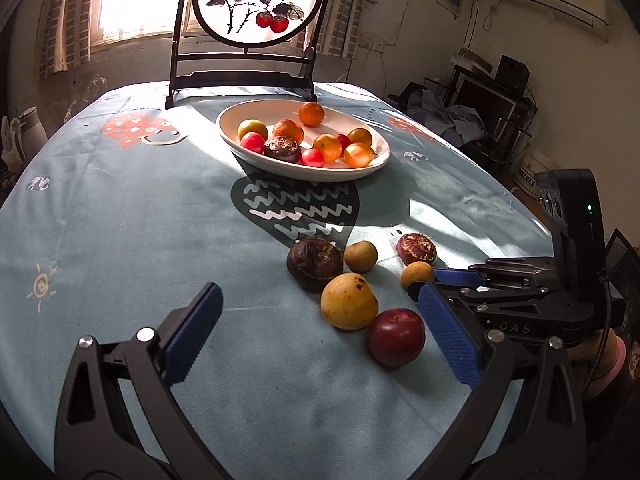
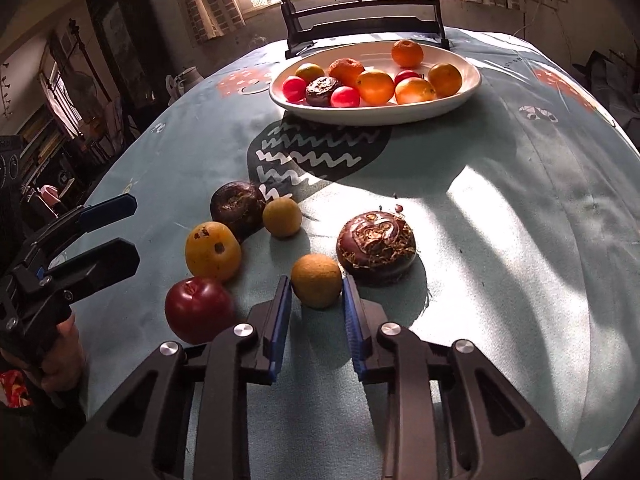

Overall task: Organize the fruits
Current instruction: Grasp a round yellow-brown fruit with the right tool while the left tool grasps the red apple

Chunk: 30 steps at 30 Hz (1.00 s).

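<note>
Pinching the small tan fruit (image 2: pixel 317 286) on the tablecloth (image 2: pixel 500 280), your right gripper (image 2: pixel 316 308) has both blue pads against its sides, just beside the dark brown fruit (image 2: pixel 376 246). Your left gripper (image 1: pixel 320 320) stands wide, empty, near the red plum (image 1: pixel 396 336). Beyond sits the fruit-filled white dish (image 1: pixel 360 172).

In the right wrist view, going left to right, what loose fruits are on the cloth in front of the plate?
Dark red plum → yellow pear-like fruit → small tan fruit → tan fruit between the right tool's pads → dark flat bulb.
</note>
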Each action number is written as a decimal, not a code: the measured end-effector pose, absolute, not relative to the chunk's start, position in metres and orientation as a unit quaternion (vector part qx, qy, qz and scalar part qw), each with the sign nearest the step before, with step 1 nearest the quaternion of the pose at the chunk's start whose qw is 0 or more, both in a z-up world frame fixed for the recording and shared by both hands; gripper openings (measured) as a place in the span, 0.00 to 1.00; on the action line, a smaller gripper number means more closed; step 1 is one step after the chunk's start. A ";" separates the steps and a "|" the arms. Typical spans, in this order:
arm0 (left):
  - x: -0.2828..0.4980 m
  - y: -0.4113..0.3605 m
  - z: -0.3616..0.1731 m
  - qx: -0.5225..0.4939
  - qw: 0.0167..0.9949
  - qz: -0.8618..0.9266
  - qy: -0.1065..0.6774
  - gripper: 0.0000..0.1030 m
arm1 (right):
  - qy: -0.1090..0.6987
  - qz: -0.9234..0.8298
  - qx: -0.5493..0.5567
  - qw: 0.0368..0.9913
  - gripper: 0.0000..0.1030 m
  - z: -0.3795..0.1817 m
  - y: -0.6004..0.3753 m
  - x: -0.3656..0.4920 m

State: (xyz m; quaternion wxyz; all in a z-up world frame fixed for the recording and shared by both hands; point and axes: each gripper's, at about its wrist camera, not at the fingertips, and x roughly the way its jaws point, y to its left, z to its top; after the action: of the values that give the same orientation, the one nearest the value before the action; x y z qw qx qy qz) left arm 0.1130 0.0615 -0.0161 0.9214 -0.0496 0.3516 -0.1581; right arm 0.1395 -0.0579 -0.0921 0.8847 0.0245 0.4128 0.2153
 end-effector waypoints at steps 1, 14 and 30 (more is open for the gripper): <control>0.113 0.061 -0.016 -0.049 0.921 -0.159 0.353 0.97 | 0.411 0.220 0.033 0.884 0.26 -0.092 -0.061 0.139; 0.080 0.013 -0.023 0.048 0.893 -0.277 0.351 0.65 | 0.355 0.253 0.069 0.897 0.25 -0.077 -0.075 0.124; 0.110 0.001 -0.047 0.059 0.870 -0.222 0.436 0.39 | 0.339 0.262 0.077 0.900 0.25 -0.074 -0.078 0.119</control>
State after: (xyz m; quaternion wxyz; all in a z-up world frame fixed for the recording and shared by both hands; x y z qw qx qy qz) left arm 0.1098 0.0008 -0.0474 0.8699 0.0585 0.4364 -0.2224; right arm 0.1191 -0.0780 -0.0738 0.9002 0.0770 0.3394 0.2618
